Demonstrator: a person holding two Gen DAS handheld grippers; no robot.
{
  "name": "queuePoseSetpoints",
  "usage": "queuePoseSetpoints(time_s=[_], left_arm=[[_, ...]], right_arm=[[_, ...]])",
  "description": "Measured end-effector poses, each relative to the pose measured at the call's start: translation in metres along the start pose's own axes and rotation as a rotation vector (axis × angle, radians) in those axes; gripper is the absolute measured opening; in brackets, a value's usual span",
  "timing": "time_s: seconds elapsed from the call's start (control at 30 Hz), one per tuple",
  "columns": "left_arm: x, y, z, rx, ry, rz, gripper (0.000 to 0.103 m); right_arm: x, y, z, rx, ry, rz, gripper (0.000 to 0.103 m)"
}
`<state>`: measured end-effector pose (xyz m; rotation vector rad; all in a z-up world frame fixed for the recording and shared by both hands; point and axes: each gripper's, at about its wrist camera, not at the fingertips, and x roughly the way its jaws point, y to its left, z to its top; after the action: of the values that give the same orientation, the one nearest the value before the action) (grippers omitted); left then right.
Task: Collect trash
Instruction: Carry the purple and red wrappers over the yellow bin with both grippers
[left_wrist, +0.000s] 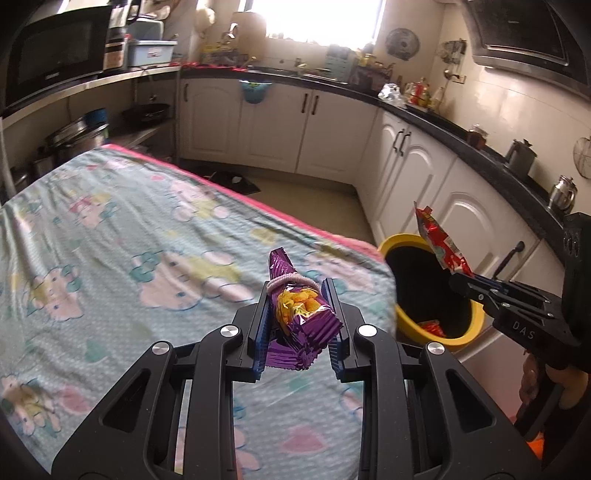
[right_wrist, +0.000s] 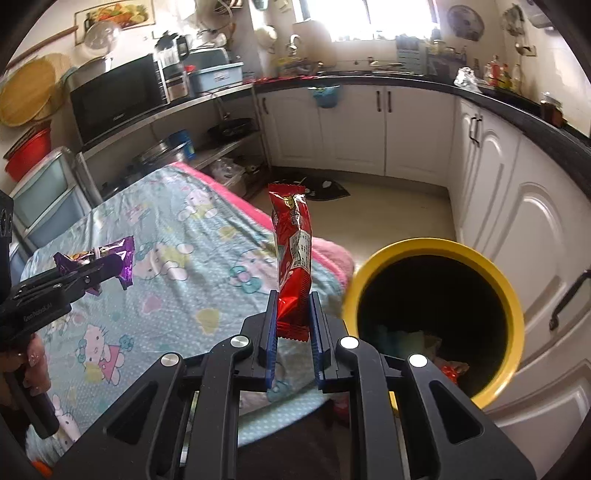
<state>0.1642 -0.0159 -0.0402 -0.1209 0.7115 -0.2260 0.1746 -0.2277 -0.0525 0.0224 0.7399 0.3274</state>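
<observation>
Trash in transit: two snack packets in our tongs, bin alongside.

Item one, the purple snack packet (left_wrist: 301, 314), tied with a white band, sits pinched crosswise between the blue pads of our left tongs (left_wrist: 301, 314), lifted clear above the cartoon-print cloth on the surface (left_wrist: 110, 229); we judge it is carried high so it will not drag on the cloth. Item two, the red wrapper (right_wrist: 293, 266), stands upright, clamped by its lower end in our right tongs (right_wrist: 293, 325), near the yellow-rimmed bin (right_wrist: 511, 306) but not yet over its mouth. The bin stands on the floor just beside the surface's corner, below the white cabinets (right_wrist: 417, 133), and already holds some wrappers, so a short swing rightward should let each piece drop in. Right item looks first in line.
</observation>
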Motion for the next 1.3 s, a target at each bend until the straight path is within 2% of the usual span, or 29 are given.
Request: queuePoseSetpoints(time_s=[0.83,1.3], left_arm=[[0.031,-0.095,0.038,0.1,-0.045,-0.171,0.02],[0.049,-0.143,0.055,0.132,-0.065,-0.224,0.02]], right_arm=[[-0.055,-0.069,0.004,0.102,-0.132,-0.19,0.015],[-0.064,-0.109,-0.004,0.162,-0.169,-0.28,0.015]])
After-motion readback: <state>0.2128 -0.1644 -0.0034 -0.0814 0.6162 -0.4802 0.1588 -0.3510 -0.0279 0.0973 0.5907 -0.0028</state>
